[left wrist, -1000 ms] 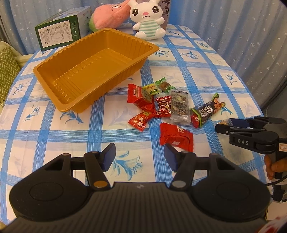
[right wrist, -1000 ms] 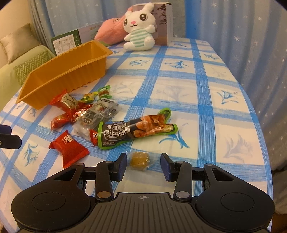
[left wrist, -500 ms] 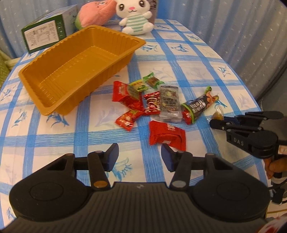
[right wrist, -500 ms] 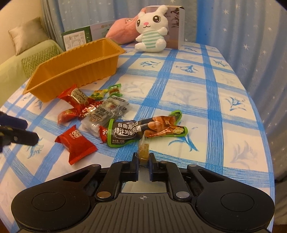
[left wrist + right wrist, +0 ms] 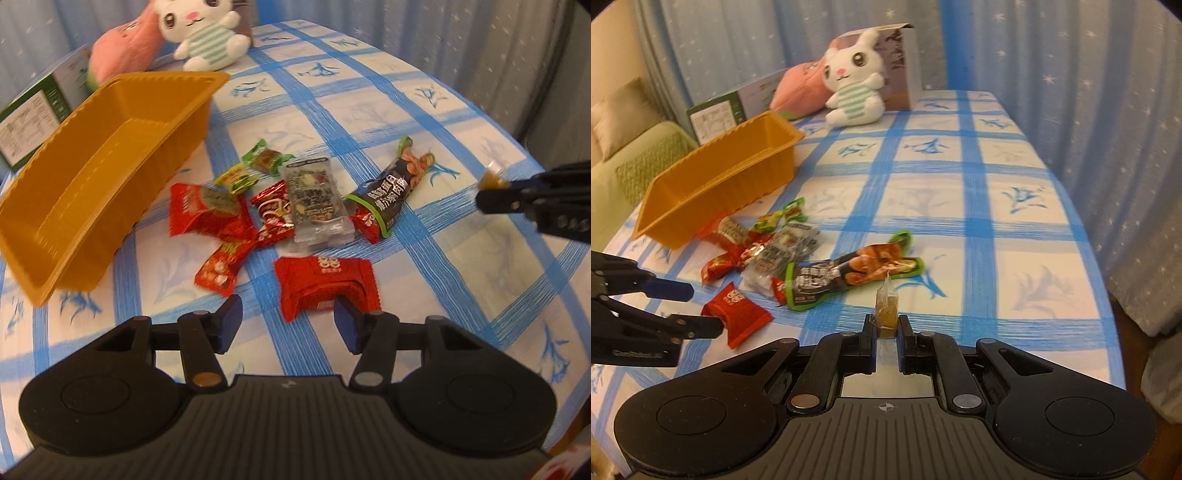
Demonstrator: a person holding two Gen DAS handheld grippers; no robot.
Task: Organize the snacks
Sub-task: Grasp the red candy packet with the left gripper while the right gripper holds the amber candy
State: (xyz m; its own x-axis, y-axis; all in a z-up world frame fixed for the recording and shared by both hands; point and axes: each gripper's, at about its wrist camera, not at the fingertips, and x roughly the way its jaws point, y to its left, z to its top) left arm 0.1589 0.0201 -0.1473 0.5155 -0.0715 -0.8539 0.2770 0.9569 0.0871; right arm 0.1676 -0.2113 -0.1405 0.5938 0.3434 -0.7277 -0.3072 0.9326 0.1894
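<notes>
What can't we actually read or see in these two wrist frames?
- Print on the red packet: motion-blurred in the left wrist view, too small in the right.
- Orange tray floor: hidden by its own near wall in the right wrist view.
- Red wrappers under the clear packet: partly covered.
- Green box: cut off by the left wrist view's edge.
- Amber candy: lower end hidden between the right gripper pads.

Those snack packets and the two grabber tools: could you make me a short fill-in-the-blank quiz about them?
1. The right gripper is shut on a small ____ candy.
2. The orange tray holds ____ snacks.
3. The left gripper hangs open over a ____ packet.

Missing words: amber; no; red
</notes>
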